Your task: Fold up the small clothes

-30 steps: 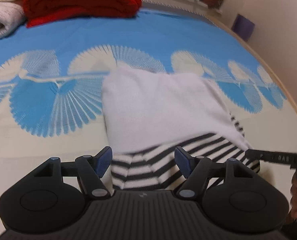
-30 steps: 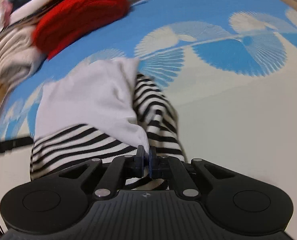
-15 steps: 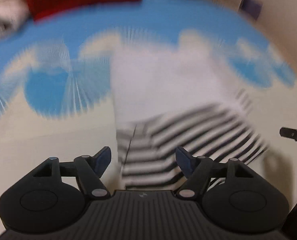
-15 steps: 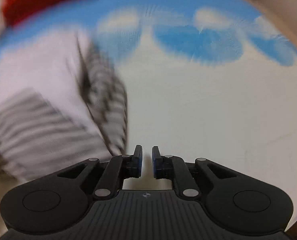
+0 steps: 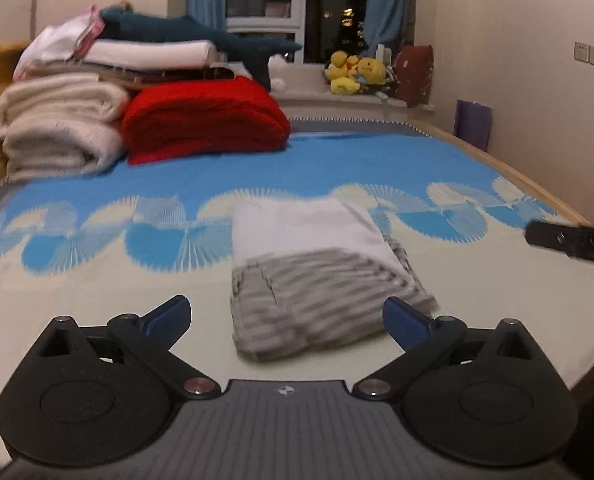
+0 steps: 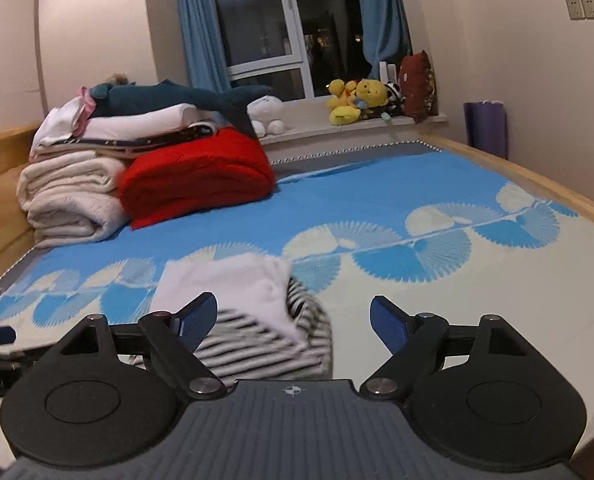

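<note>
Hovering above the bed's (image 5: pixel 97 292) near edge, tilted down, left gripper (image 5: pixel 285 314) and right gripper (image 6: pixel 293 316) both have jaws opening, nothing between them. Folded garment (image 5: pixel 317 264), white over stripes, lies apart on the bedspread near that edge. Blankets (image 5: pixel 201 124) are stacked at the far left corner; window (image 6: pixel 257 20) beyond.

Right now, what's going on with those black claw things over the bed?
A person holds a two-finger gripper in each hand and is folding small clothes on the bed. A white and striped garment lies folded on the blue patterned cover. The left gripper and the right gripper are opening, with nothing pinched between their fingers; both hang just short of the garment. Folded blankets sit stacked at the far side.
</note>
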Demonstrator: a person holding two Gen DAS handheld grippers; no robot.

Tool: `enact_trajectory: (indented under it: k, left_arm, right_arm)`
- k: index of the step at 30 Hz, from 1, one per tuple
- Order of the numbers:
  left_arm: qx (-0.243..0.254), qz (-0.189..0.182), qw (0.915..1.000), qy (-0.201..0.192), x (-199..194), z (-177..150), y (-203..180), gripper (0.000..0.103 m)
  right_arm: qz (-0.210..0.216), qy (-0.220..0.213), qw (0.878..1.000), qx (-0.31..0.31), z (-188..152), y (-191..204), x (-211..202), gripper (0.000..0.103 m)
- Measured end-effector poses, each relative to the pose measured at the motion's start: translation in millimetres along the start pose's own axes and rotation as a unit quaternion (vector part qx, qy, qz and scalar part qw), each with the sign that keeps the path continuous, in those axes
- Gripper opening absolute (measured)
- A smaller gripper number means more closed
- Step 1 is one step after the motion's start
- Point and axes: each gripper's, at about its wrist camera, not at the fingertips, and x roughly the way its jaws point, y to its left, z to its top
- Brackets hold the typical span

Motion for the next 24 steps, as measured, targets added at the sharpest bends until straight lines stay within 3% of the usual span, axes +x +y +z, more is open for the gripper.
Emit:
enact_trajectory:
  k: [6, 11, 15, 24]
  left_arm:
    - [-0.04, 0.012, 0.998, 0.047, 3.8, -23.0, -2.3, 0.102]
    - [-0.047, 0.033, 0.998, 0.028, -5.4, -16.2, 1.6, 0.102]
    - [-0.074, 0.05, 0.9953, 0.037, -6.1, -18.5, 7.0, 0.102]
    - [-0.049, 0.045, 0.9972, 0.034, 9.4, -22.9, 10.8, 0.102]
  right_arm:
    - [-0.005, 0.008, 0.999, -0.045, -14.9, 18.2, -14.6, 0.085]
    - [-0.015, 0.011, 0.998, -0.055, -21.3, 30.1, -19.3, 0.085]
    - [-0.013, 0.009, 0.998, -0.062, -23.4, 39.5, -21.4, 0.085]
    - [-0.004, 0.036, 0.995, -0.092, -30.6, 62.1, -1.8, 0.085]
